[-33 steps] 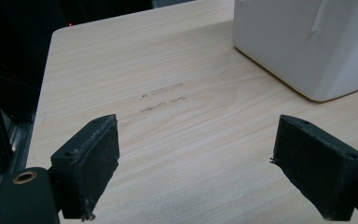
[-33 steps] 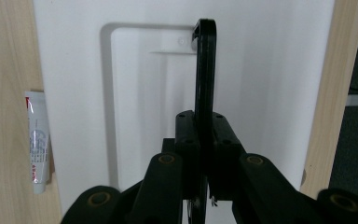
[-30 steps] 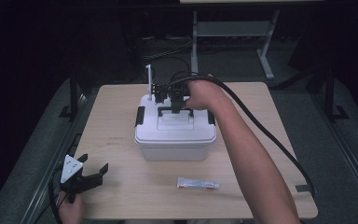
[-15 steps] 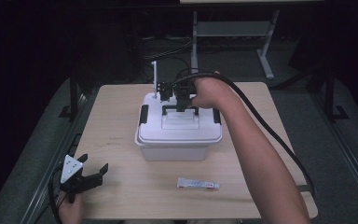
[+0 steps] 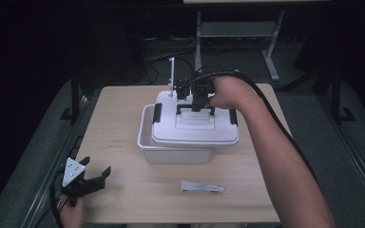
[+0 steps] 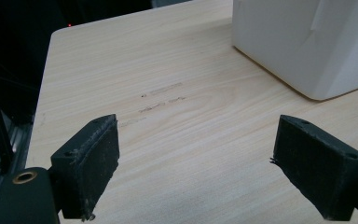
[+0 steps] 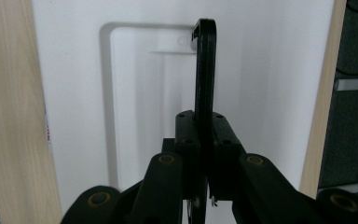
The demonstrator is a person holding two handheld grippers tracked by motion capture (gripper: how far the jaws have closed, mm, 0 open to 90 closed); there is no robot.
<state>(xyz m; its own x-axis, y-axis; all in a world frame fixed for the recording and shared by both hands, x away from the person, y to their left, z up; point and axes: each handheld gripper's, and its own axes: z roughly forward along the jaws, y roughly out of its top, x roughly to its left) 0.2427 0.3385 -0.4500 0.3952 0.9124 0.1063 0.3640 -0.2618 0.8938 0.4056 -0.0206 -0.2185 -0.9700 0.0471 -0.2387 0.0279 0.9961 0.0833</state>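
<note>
A white plastic box (image 5: 176, 153) stands mid-table in the high view. Its white lid (image 5: 195, 128) is lifted and shifted right, leaving the box's left rim uncovered. The lid has black side clips and a black handle (image 5: 196, 108). My right gripper (image 5: 197, 98) is shut on that handle; in the right gripper view the black handle (image 7: 204, 70) stands upright between the jaws over the white lid (image 7: 140, 93). My left gripper (image 5: 94, 179) rests open at the table's front left corner. In the left gripper view its gripper (image 6: 212, 172) has nothing between the pads, and the box's corner (image 6: 307, 46) shows at top right.
A small white tube (image 5: 201, 187) with red print lies near the table's front edge. The wooden table (image 5: 123, 142) has bare room at left. A white post (image 5: 171, 76) stands behind the box. Dark floor and a metal frame surround the table.
My right gripper has raised the lid by its handle and carried it to the right, so the box's left side now shows open. The left gripper has stayed put.
</note>
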